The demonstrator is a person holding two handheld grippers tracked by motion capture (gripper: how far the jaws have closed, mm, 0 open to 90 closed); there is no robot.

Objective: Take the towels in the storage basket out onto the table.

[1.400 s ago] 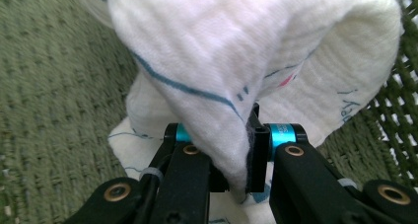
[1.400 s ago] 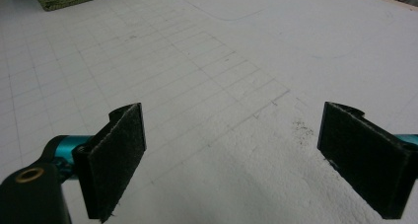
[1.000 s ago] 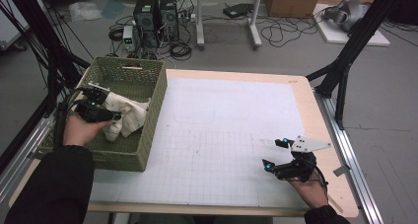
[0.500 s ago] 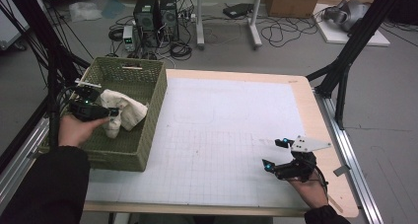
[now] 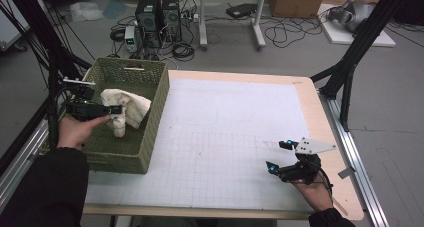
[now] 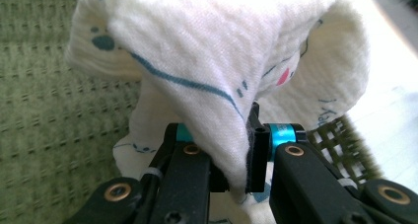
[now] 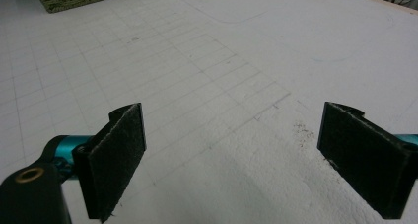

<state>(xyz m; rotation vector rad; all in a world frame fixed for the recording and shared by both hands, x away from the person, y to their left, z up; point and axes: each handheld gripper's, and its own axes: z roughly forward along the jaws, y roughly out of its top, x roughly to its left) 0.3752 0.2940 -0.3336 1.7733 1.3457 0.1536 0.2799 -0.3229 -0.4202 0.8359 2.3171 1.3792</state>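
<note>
One white cloth (image 5: 125, 109) hangs over the green basket (image 5: 150, 117), pinched in the left claw (image 5: 116, 110); right claw (image 5: 280, 155) gapes.

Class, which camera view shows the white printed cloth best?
The left gripper view: the white printed cloth is close up, its blue and pink print clear, pinched between the left gripper's jaws. The high view shows the cloth small, hanging over the green basket. The right gripper view shows the table mat.

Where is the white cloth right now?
In the high view the white cloth hangs over the green basket at the table's left, pinched by the left gripper; its fingers squeeze a fold.
</note>
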